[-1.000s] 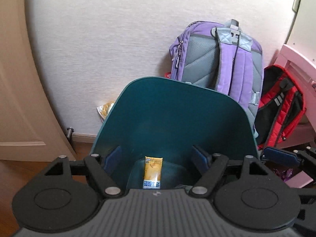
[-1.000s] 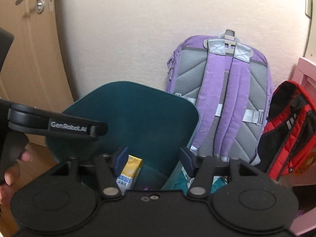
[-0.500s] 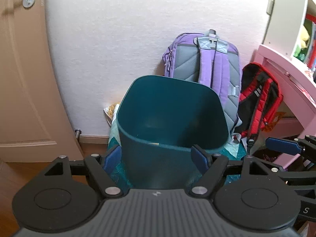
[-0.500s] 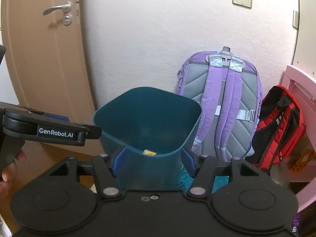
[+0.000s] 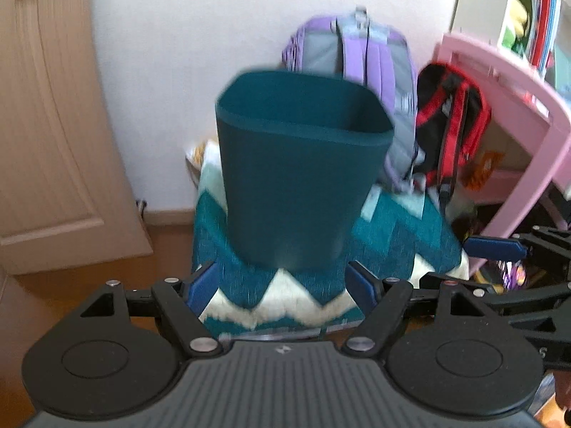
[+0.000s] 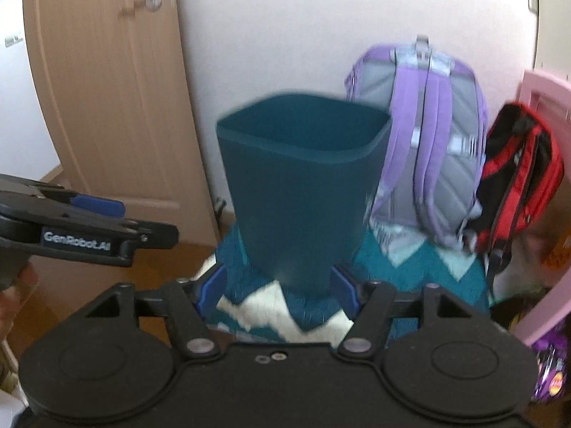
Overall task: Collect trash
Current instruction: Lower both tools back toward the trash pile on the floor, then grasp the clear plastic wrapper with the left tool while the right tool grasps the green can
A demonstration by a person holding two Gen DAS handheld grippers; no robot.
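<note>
Two spread, empty tongs, left [image 5: 282, 283] and right [image 6: 276, 287], face the teal bin [image 5: 303, 178]; next, likely seeking more trash.

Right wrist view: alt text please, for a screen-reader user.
A dark teal trash bin stands upright on a teal-and-white zigzag rug, seen between the open right gripper. A purple backpack and a red-and-black backpack lean behind it; the left gripper is at left, near a wooden door.
</note>
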